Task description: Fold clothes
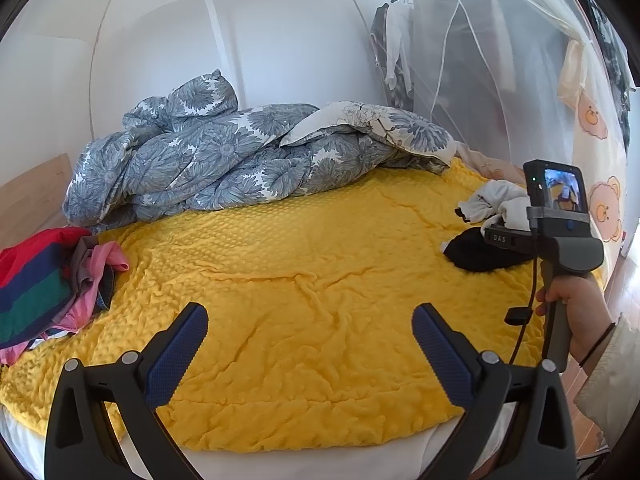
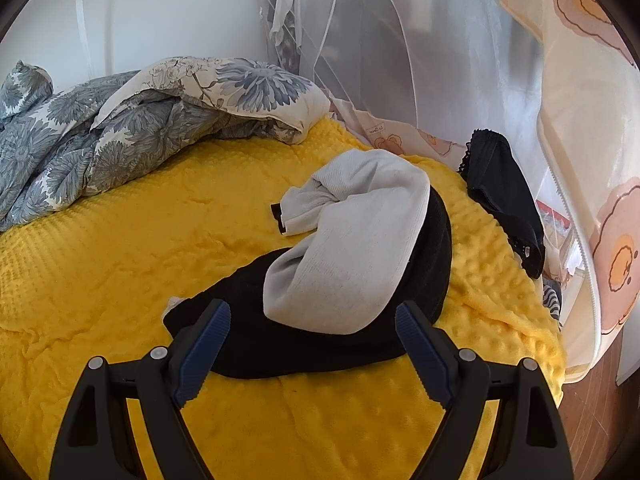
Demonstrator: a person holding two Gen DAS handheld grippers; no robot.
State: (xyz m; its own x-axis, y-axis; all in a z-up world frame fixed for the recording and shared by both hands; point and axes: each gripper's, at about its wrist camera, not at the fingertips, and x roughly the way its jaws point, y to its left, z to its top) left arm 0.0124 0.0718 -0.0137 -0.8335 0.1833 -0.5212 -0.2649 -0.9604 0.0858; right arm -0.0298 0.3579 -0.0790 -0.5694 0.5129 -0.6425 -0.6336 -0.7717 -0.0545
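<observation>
A crumpled white garment (image 2: 352, 240) lies on top of a black garment (image 2: 280, 344) on the yellow bedspread (image 2: 120, 260). My right gripper (image 2: 312, 320) hovers open just above the near edge of that heap, nothing between its fingers. In the left wrist view the same white garment (image 1: 492, 200) and black garment (image 1: 476, 252) sit at the right, partly hidden by the right gripper's body, held by a hand (image 1: 576, 312). My left gripper (image 1: 310, 320) is open over bare yellow bedspread (image 1: 312, 260). A pile of red, striped and pink clothes (image 1: 52, 284) lies at the left.
A rumpled grey floral duvet (image 1: 224, 152) fills the back of the bed. Another black garment (image 2: 504, 200) lies at the bed's right edge by a mosquito net (image 2: 400, 60) and a bear-print curtain (image 2: 592, 160). Hung clothes (image 1: 396, 52) are at the back right.
</observation>
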